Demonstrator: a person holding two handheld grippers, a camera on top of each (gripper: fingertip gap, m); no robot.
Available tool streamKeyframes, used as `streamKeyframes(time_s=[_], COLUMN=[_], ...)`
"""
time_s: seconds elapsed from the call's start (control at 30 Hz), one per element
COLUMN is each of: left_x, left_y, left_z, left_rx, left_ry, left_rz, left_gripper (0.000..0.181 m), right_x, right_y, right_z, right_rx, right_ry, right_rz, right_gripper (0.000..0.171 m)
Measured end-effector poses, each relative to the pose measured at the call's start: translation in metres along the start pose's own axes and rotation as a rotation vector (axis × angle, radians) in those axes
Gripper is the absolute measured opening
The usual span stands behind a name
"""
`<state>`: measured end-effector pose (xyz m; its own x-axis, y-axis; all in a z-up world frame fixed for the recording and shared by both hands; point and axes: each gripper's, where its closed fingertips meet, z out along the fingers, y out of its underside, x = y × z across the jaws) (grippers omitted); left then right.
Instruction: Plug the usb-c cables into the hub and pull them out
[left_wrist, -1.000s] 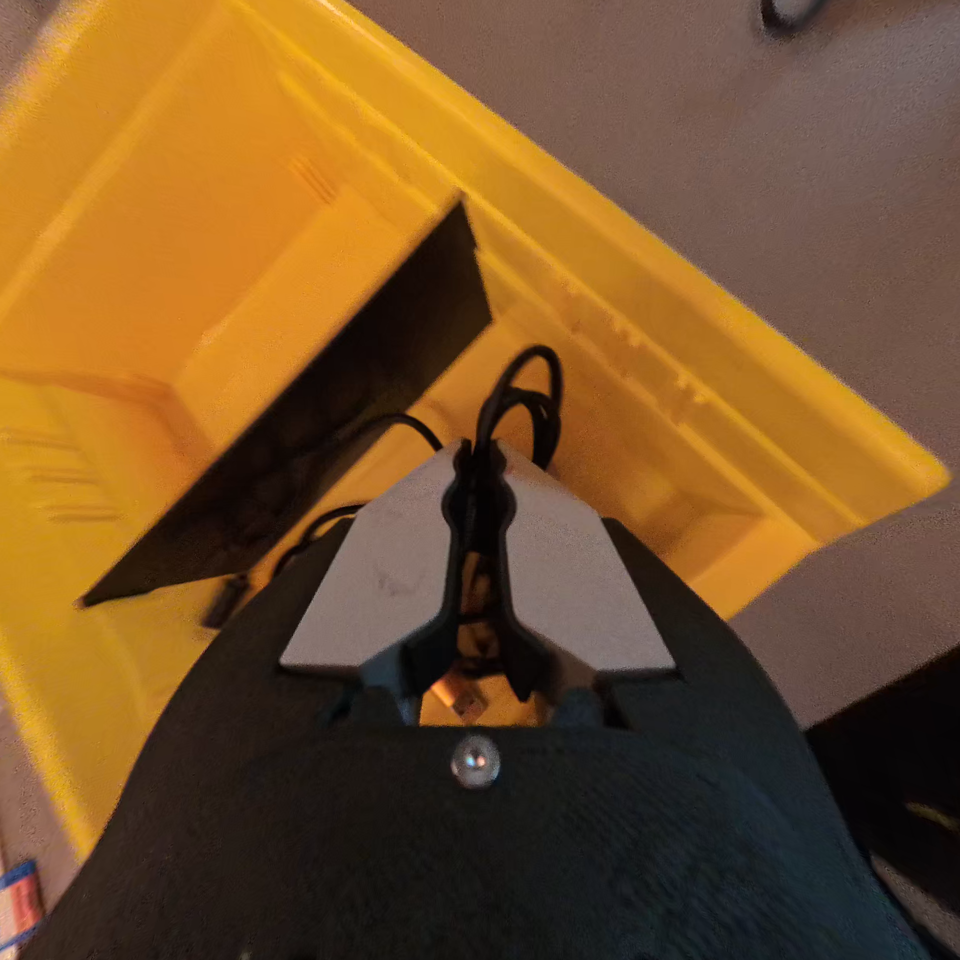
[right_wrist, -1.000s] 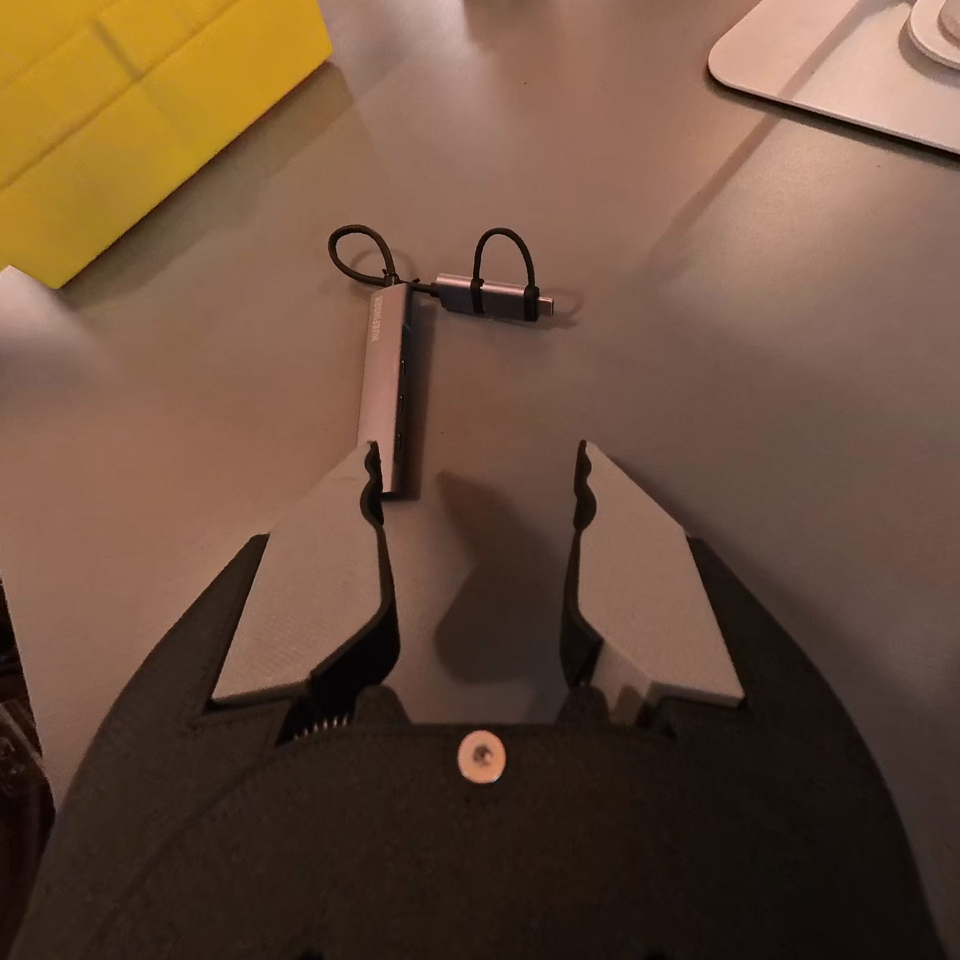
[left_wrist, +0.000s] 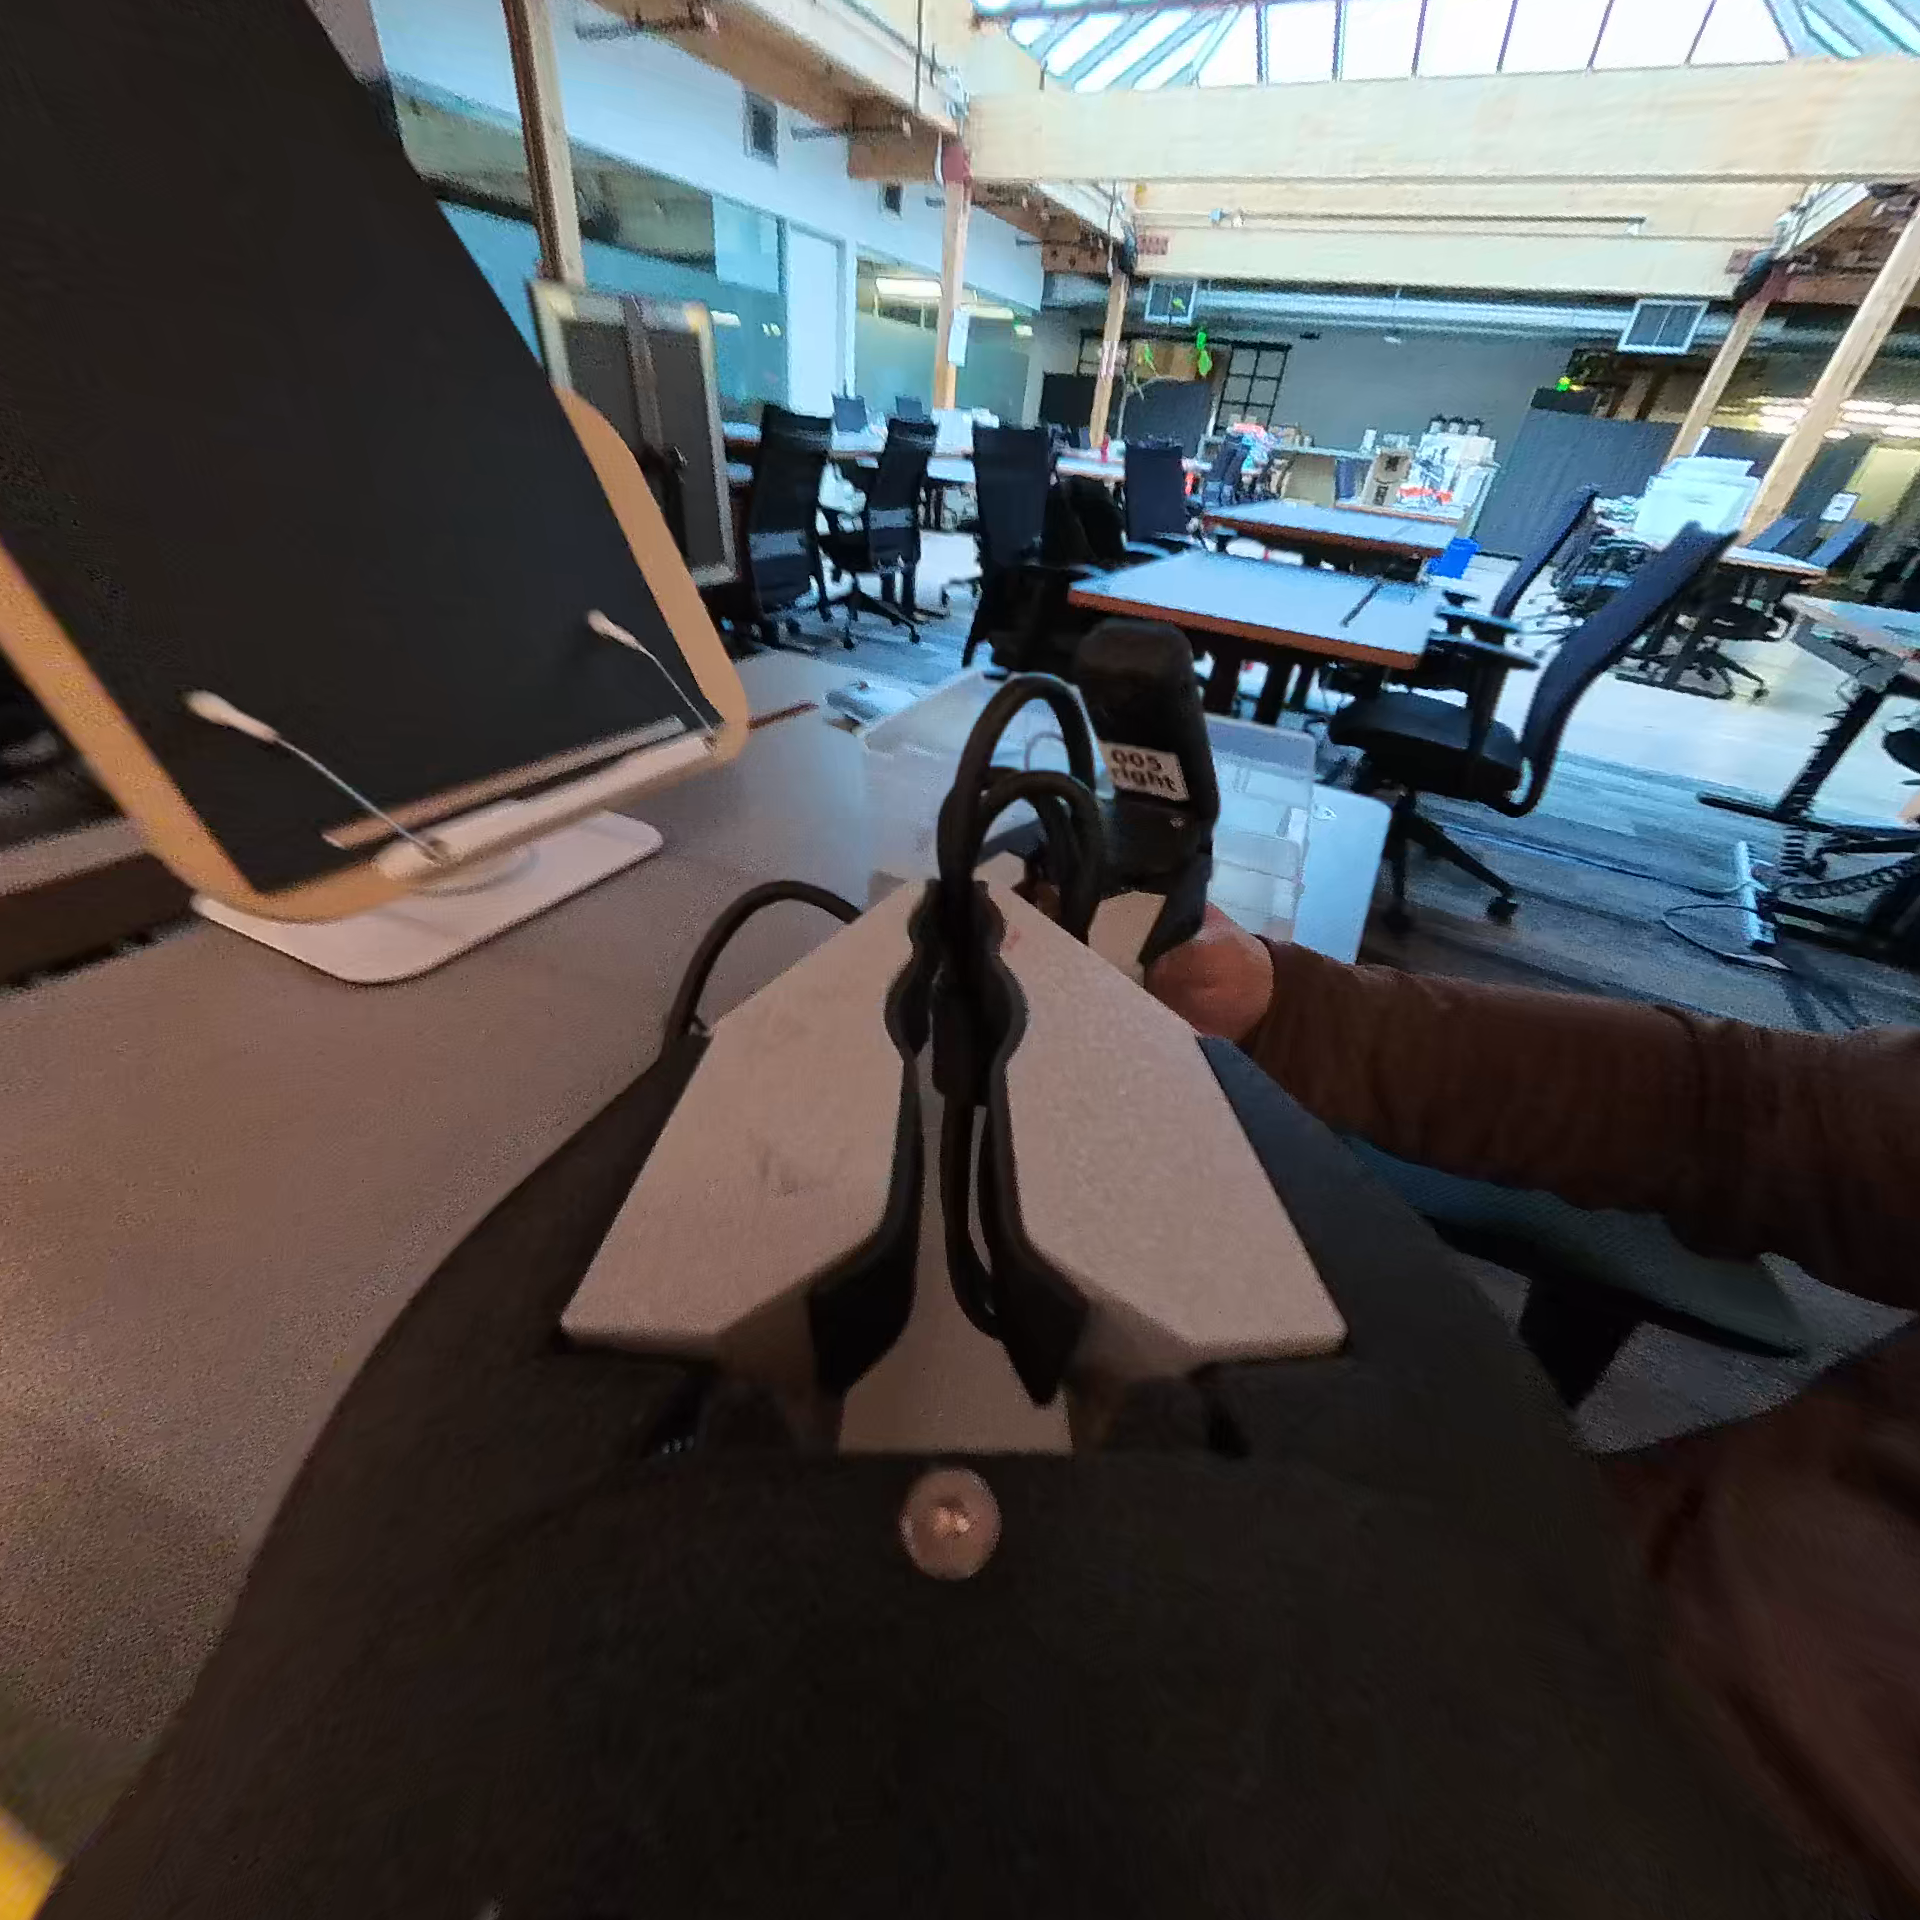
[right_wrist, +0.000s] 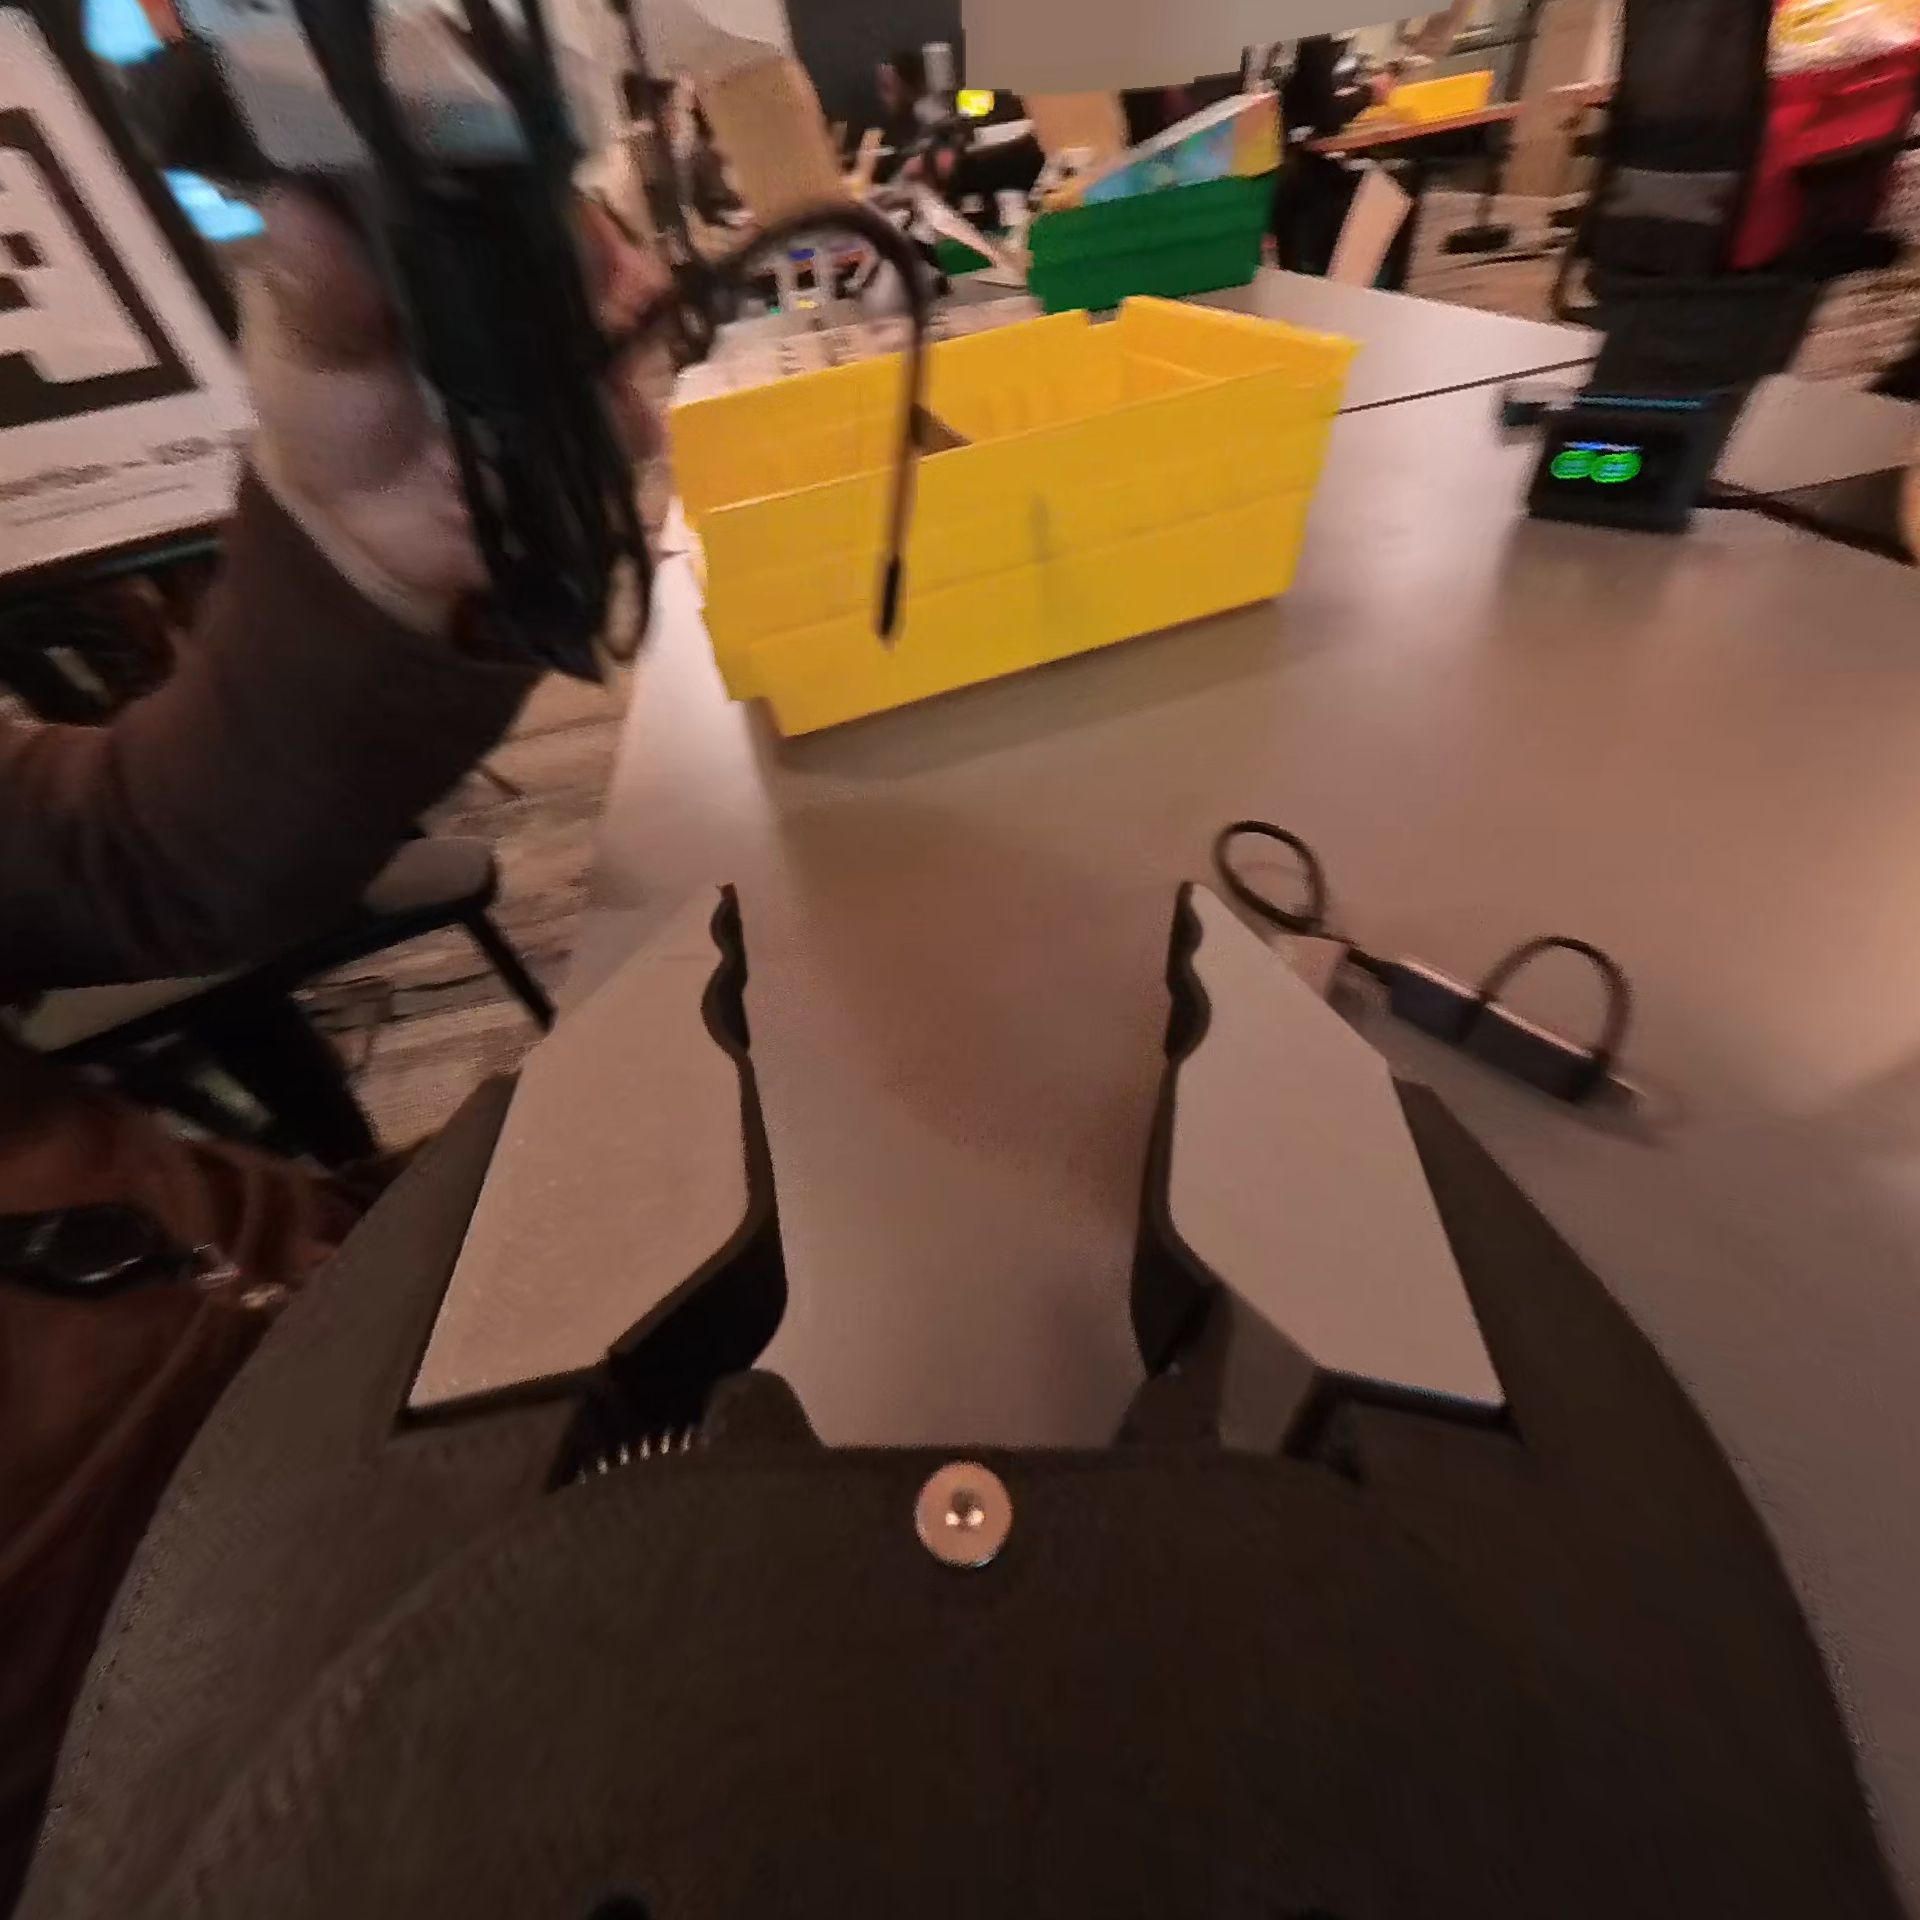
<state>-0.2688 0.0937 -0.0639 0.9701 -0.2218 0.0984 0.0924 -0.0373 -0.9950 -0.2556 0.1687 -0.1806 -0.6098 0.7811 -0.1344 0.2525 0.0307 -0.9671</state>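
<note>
The left tool (left_wrist: 961, 925) was closed tight on a bundle of black cable (left_wrist: 1023, 790), held up in the air above the grey desk (left_wrist: 239, 1122). Loops of cable rose above its pale fingers (left_wrist: 769, 1132), and one strand curved off to the left. From the right wrist view, one end of that cable hung down in front of a yellow bin (right_wrist: 1049, 520) – its plug dangled free, touching nothing.

The right tool (right_wrist: 956, 966) was wide open and held nothing; bare desk showed between its two fingers. Just beyond its right finger, the hub's short black cord and dark plug (right_wrist: 1455, 1008) lay flat on the desk, while the hub's body was mostly hidden behind that finger.

A tilted dark screen on a white stand (left_wrist: 312, 499) stood on the desk to the left. A person's brown sleeve (left_wrist: 1558, 1122) reached in from the right.
</note>
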Motion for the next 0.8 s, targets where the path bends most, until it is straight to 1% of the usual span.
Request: streamKeyframes(time_s=[0.1,0.2,0.3,0.33,0.37,0.4,0.47,0.53,0.6,0.7,0.8], left_x=[0.007,0.008,0.011,0.013,0.017,0.021,0.022,0.022,0.021,0.016,0.007], left_y=[0.036,0.064,0.081,0.084,0.085,0.085,0.085,0.081,0.069,0.051,0.037], left_z=[0.035,0.057,0.070,0.073,0.076,0.079,0.081,0.078,0.069,0.049,0.030], left_rx=[-0.098,-0.169,-0.199,-0.204,-0.198,-0.194,-0.192,-0.188,-0.168,-0.153,-0.116], left_ry=[0.011,-0.006,-0.005,0.005,0.020,0.032,0.022,0.019,0.040,0.060,0.031], left_rz=[-0.027,-0.026,-0.090,-0.124,-0.156,-0.173,-0.164,-0.146,-0.148,-0.147,-0.116], left_gripper=[0.002,0.002,0.002,0.003,0.003,0.004,0.005,0.009,0.020,0.029,0.031], right_x=[-0.024,-0.046,-0.056,-0.055,-0.055,-0.055,-0.053,-0.046,-0.033,-0.001,0.016], right_y=[-0.001,-0.001,0.005,0.009,0.014,0.018,0.020,0.018,0.013,-0.003,-0.025], right_z=[0.009,0.011,0.012,0.014,0.014,0.014,0.013,0.011,0.006,-0.011,-0.032], right_rx=[-0.001,-0.003,-0.041,-0.070,-0.101,-0.124,-0.137,-0.134,-0.115,-0.058,-0.001], right_ry=[-0.123,-0.235,-0.285,-0.276,-0.271,-0.270,-0.252,-0.201,-0.110,0.127,0.320], right_rz=[0.012,0.014,0.007,-0.001,-0.016,-0.025,-0.040,-0.066,-0.101,-0.182,-0.241], right_gripper=[0.086,0.084,0.064,0.053,0.036,0.030,0.028,0.028,0.028,0.027,0.027])
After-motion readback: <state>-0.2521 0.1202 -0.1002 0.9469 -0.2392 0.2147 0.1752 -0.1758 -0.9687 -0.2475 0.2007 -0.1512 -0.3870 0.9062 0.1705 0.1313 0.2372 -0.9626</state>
